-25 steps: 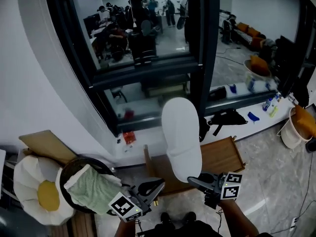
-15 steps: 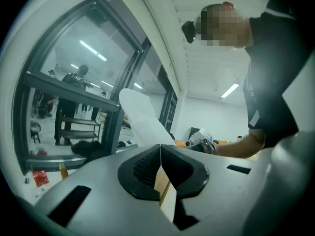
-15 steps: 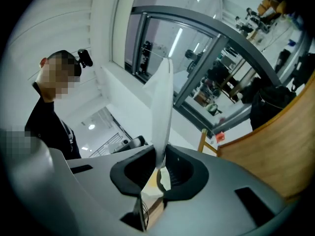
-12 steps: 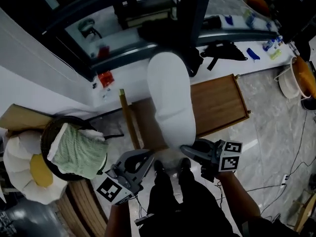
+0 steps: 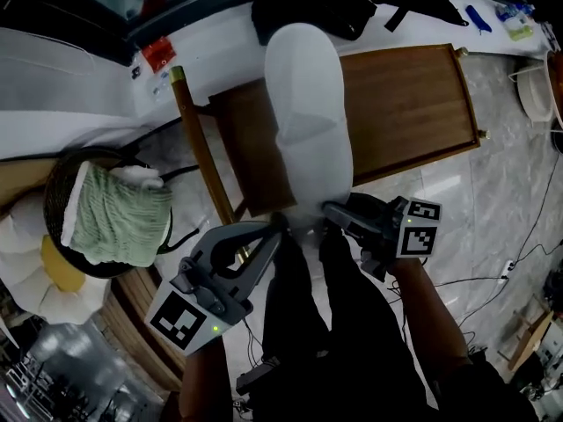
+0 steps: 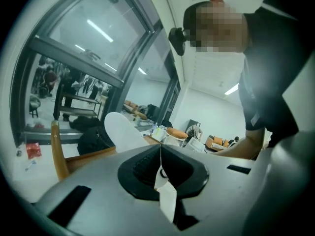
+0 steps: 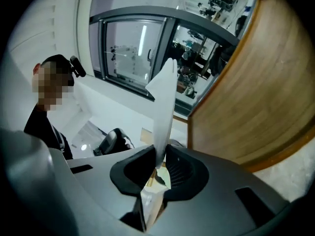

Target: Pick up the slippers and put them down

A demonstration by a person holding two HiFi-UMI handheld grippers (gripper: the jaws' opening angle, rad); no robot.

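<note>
- At the far left of the head view lies a white cushion (image 5: 31,244) with a yellow centre, shaped like a fried egg.
- Just to its right stands a dark wicker basket (image 5: 58,192) with a crumpled green towel (image 5: 119,218) in it.
- Above the basket, a small red packet (image 5: 158,55) lies on a white ledge.
- The left hand-held gripper (image 5: 274,229) comes up from the lower left, with its marker cube nearest the camera. Its own view shows this gripper (image 6: 160,173) clenched, its jaws pinching a thin white edge of the slipper.
- In the centre is the white slipper (image 5: 308,121), a long flat oval with a band across its middle. Its toe points away from the person and its heel end sits between the two gripper tips. It lies over the left part of a wooden table (image 5: 413,104); whether it touches the tabletop cannot be told.
- A black bag (image 5: 308,7) lies on the ledge beyond the toe.
- The right hand-held gripper (image 5: 332,211) grasps the heel end from the right. In its own view this gripper (image 7: 160,168) has the slipper standing edge-on between closed jaws.
- The person's dark trouser legs (image 5: 299,323) show below, between the grippers.
</note>
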